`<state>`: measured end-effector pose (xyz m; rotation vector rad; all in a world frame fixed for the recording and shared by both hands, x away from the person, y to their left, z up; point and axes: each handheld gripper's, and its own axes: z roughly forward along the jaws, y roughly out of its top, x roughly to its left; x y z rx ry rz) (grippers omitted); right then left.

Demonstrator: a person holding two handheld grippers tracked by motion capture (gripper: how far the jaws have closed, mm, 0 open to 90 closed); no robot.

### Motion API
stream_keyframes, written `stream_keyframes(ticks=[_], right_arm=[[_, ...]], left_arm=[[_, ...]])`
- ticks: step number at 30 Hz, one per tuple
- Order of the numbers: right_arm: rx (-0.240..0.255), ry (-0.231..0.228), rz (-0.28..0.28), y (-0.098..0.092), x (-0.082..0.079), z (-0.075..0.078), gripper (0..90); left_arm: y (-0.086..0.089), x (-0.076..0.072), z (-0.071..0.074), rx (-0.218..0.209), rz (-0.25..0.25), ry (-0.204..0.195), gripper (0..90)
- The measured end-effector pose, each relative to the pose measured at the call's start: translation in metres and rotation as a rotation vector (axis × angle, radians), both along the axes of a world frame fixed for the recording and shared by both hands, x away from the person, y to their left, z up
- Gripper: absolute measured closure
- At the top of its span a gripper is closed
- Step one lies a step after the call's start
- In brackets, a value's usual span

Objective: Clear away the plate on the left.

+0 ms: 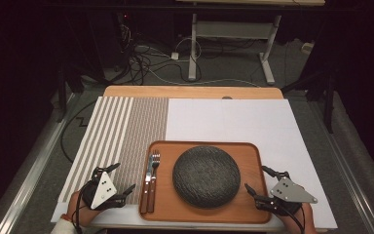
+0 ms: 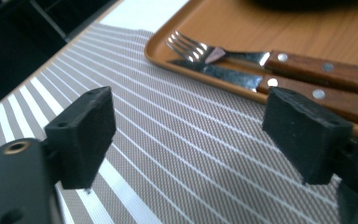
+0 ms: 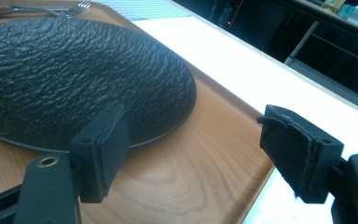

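Left tool (image 1: pixel 120 179): near edge of the tabletop, left of the tray, over the striped placemat (image 1: pixel 121 131) — jaws spread wide, nothing between them.
Left tool, own view (image 2: pixel 186 135): placemat weave under the gap; knife and fork just beyond the right jaw.
Knife (image 1: pixel 149 187): on the tray's left side, lengthwise, wooden handle toward the near edge; the outer of the two pieces.
Fork (image 1: pixel 154 181): touching or just beside the knife, on its plate side, tines pointing to the far edge.
Tray (image 1: pixel 251 207): wooden, at the middle of the tabletop's near edge, overlapping the placemat.
Plate (image 1: pixel 206 175): dark, rough-textured, round, in the tray's middle.
Right tool (image 1: pixel 260 183): released — jaws apart at the tray's right rim.
Right tool, own view (image 3: pixel 193 149): left jaw in front of the plate's edge, right jaw over the rim.
Tabletop (image 1: pixel 233 119): white sheet on the right part.
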<state>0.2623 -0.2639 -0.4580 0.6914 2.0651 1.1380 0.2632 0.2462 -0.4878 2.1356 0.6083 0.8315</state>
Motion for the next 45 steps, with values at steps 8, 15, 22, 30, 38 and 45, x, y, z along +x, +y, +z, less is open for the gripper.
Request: stream_keyframes(ticks=[8, 15, 22, 30, 38, 45], right_arm=[[-0.009, 0.003, 0.009, 0.0024, 0.0000, -0.0012, 24.3], [-0.011, -0.006, 0.016, 0.0068, 0.0002, 0.0011, 24.4], [-0.010, -0.003, 0.028, 0.0088, 0.0018, 0.0009, 24.4], [-0.011, -0.003, 0.026, 0.0077, 0.0022, 0.0006, 24.5], [-0.009, -0.004, 0.025, 0.0064, 0.0026, 0.0004, 24.6], [-0.004, 0.003, 0.019, 0.0049, 0.0042, -0.0006, 24.5]], left_arm=[[-0.0007, 0.0006, 0.0001, -0.003, 0.000, 0.005, 14.9], [0.0031, -0.0006, -0.0010, -0.015, 0.000, 0.023, 16.2], [0.0032, -0.0013, -0.0013, -0.010, 0.010, 0.021, 15.5], [0.0013, 0.0004, -0.0015, 0.000, 0.005, 0.022, 15.5], [-0.0003, 0.0021, -0.0021, 0.007, 0.005, 0.029, 15.5], [-0.0003, 0.0047, -0.0027, 0.007, 0.003, 0.038, 15.5]])
